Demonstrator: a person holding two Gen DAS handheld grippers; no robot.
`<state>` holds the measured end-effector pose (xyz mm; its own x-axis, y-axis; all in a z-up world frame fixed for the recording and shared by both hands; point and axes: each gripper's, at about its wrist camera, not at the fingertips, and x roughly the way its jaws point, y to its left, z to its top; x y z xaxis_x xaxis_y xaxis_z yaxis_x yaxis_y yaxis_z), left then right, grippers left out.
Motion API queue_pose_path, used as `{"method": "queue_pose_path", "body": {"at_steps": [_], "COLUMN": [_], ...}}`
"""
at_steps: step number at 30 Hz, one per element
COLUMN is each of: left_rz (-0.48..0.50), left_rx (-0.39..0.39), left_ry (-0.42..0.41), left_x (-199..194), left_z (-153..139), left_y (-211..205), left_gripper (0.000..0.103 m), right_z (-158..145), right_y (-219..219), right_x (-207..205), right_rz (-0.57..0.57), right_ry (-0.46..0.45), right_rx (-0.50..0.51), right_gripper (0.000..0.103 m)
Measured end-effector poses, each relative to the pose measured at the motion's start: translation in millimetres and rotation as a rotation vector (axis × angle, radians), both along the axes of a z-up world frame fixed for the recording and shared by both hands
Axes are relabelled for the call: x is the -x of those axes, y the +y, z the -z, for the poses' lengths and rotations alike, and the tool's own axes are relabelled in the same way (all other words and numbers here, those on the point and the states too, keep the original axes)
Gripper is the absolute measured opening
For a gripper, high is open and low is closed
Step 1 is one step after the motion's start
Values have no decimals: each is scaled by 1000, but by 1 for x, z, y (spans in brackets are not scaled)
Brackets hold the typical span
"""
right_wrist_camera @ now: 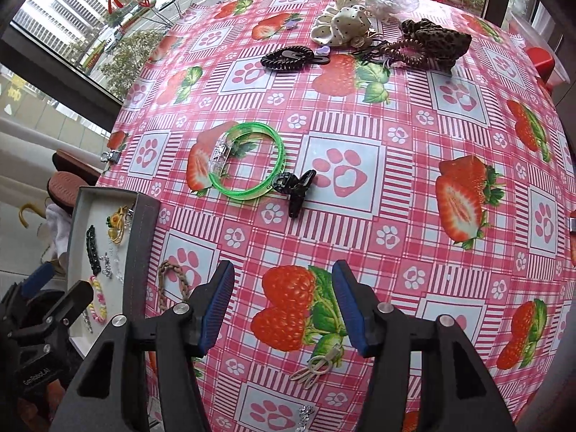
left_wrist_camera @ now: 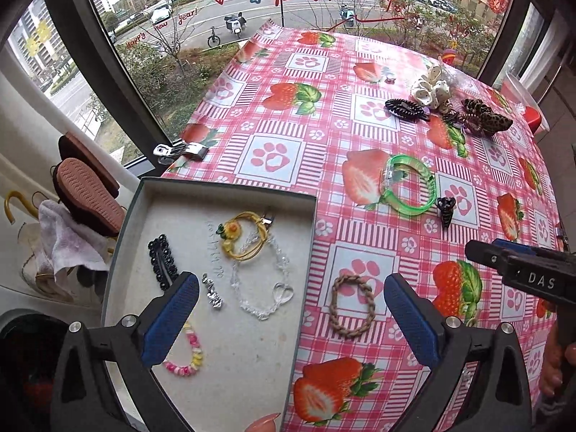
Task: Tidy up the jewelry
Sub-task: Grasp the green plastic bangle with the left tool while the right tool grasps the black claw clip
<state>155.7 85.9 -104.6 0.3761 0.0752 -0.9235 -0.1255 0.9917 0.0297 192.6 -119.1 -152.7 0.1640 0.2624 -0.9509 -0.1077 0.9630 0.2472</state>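
Grippers first: the left gripper (left_wrist_camera: 291,309) stands spread to its widest above the tray's right wall with nothing between its blue pads; the right gripper (right_wrist_camera: 284,309) is roughly half open over a printed strawberry, likewise empty. Nearest the right gripper lies a thin cream elastic loop (right_wrist_camera: 316,367), flat on the tablecloth (right_wrist_camera: 450,216); risk: so low and thin a piece may slip under the pads, or the pads may snag and drag the cloth. The braided brown band (left_wrist_camera: 351,306) lies just outside the tray (left_wrist_camera: 306,252), near its wall; a descent there could strike the wall and shift the tray, which appears to overhang the table's edge, so a shove might tip it. Inside the tray, the clear bead bracelet (left_wrist_camera: 262,284), yellow cord piece (left_wrist_camera: 241,237), black clip (left_wrist_camera: 162,262) and pastel bead bracelet (left_wrist_camera: 190,352) lie close together; a further drop could tangle them. Farther off, the green bangle (right_wrist_camera: 248,162) touches the small black claw clip (right_wrist_camera: 297,190); lifting one may drag the other. Farthest, the scrunchie pile (right_wrist_camera: 342,21) and spiral ties are heaped together, inviting a multiple pickup.
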Motion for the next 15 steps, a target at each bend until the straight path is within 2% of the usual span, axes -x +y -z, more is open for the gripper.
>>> {"method": "queue_pose_path", "body": {"at_steps": [10, 15], "left_rz": [50, 74], "left_rx": [-25, -3], "left_ry": [13, 43], "left_x": [-77, -103], "left_z": [19, 38], "left_y": [-34, -44], "left_gripper": [103, 103], "right_z": [24, 32], "right_y": [3, 4], "right_x": [-26, -33], "right_rz": [-61, -71], "right_ry": [-10, -27], "right_rx": [17, 33], "right_gripper": [60, 60]}}
